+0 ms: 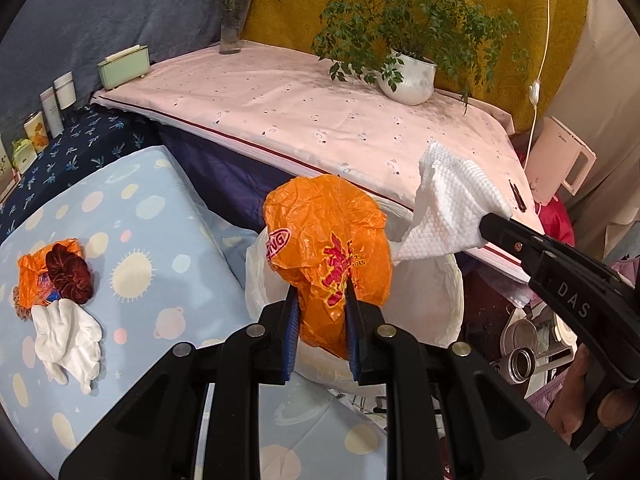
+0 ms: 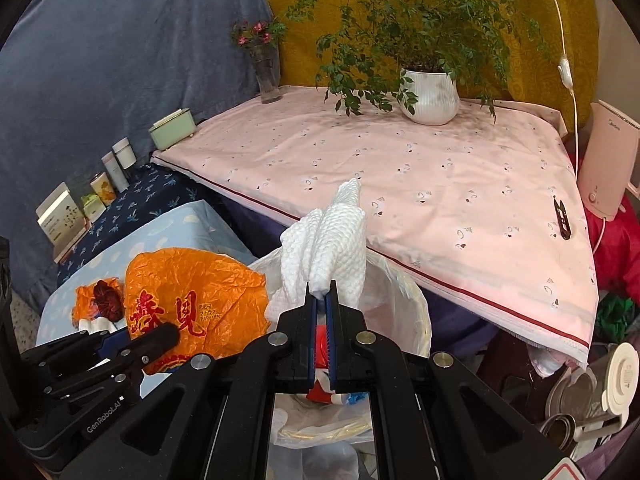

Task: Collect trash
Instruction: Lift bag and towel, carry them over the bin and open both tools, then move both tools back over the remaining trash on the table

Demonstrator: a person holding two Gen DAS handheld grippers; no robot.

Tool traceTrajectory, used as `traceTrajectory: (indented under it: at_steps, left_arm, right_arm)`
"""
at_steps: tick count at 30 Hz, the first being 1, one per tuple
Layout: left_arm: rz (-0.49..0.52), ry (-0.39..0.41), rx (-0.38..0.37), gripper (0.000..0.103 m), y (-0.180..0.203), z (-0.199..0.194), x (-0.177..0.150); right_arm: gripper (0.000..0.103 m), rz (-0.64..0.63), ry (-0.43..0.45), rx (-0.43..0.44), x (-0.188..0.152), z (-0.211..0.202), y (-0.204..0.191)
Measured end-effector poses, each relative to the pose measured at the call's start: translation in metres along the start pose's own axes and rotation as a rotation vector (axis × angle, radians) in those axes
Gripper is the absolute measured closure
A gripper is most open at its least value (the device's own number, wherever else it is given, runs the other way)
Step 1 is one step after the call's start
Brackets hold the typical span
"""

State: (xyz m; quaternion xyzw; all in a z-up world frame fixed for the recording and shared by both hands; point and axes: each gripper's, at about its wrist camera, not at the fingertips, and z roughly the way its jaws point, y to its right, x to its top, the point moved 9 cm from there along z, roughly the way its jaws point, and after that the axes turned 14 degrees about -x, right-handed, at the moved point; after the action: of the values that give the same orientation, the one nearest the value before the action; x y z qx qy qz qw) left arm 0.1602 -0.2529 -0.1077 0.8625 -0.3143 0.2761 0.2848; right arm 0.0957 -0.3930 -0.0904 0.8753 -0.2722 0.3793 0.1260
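Pink-clothed table (image 2: 400,184), ochre wall drape (image 2: 520,40)

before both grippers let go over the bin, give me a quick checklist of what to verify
1. Left gripper clamped on the orange plastic bag: ok.
2. Right gripper shut on the white paper towel: ok.
3. Trash bin liner open beneath both loads: ok; its mouth gapes under the towel and bag.
4. Room in the bin: cannot tell; some trash shows inside, the depth is hidden.
5. The two grippers clear of each other: ok; they are apart, side by side.
6. Trash left behind: not ok; a second orange wrapper lies on the blue cushion.
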Motion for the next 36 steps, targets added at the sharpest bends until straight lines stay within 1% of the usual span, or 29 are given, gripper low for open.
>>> traceTrajectory:
  at_steps: [8,10,12,13,14,15,16,17,18,19,29,36]
  left_arm:
    - [-0.012,-0.012,0.003,0.084,-0.002,0.006,-0.002]
    - [-0.019,-0.019,0.001,0.081,-0.002,0.007,-0.003]
    - [-0.021,-0.015,0.002,0.08,-0.003,0.007,-0.003]
    - [-0.019,-0.015,0.005,0.076,-0.003,0.006,-0.002]
    - [-0.018,-0.013,0.009,0.073,-0.004,0.005,-0.002]
    - [-0.019,-0.011,0.011,0.065,-0.004,0.005,-0.002]
    - [-0.021,-0.006,0.014,0.06,-0.005,0.003,-0.002]
    - [-0.021,-0.003,0.016,0.059,-0.005,0.003,-0.002]
    - [-0.021,0.001,0.019,0.056,-0.006,0.002,-0.002]
    - [-0.022,0.002,0.021,0.055,-0.007,0.001,-0.002]
    - [-0.054,0.019,0.033,0.055,-0.022,-0.01,-0.002]
    - [-0.095,0.037,0.043,0.055,-0.042,-0.022,-0.004]
  right_arm:
    - [0.099,-0.005,-0.008,-0.011,-0.001,0.004,0.0]
    - [0.097,-0.012,-0.006,-0.016,-0.002,0.003,0.0]
    - [0.093,-0.009,0.0,-0.016,-0.001,0.001,-0.001]
    - [0.091,-0.008,0.002,-0.017,-0.001,0.0,-0.001]
    - [0.085,-0.007,0.007,-0.018,0.0,-0.001,-0.001]
    - [0.078,-0.004,0.014,-0.019,0.001,-0.003,-0.001]
    - [0.074,-0.001,0.021,-0.019,0.002,-0.005,-0.001]
    - [0.07,0.002,0.027,-0.019,0.003,-0.007,-0.001]
    - [0.068,0.003,0.031,-0.017,0.003,-0.008,-0.002]
    - [0.068,0.002,0.032,-0.016,0.004,-0.009,-0.003]
    - [0.068,-0.048,0.035,0.007,0.001,-0.016,-0.03]
    - [0.066,-0.085,0.037,0.03,-0.002,-0.022,-0.053]
